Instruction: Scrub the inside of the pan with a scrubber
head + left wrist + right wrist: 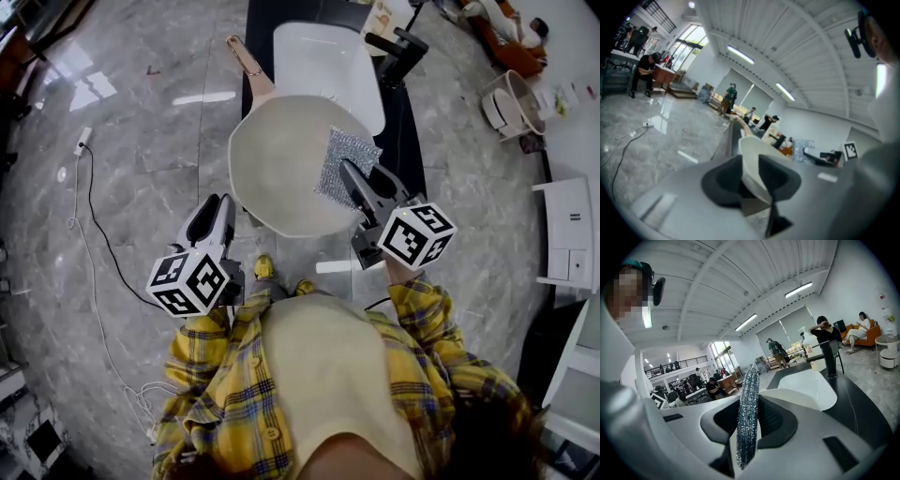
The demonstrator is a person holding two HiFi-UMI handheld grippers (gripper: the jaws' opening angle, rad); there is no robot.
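Over cream pan [281, 159]: silvery square mesh scrubber [342, 150], pinched in right tongs [361, 180].

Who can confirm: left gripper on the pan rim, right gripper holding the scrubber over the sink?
Not the sink: the head view shows the right gripper holding the scrubber over the pan. The left gripper on the pan rim is right.
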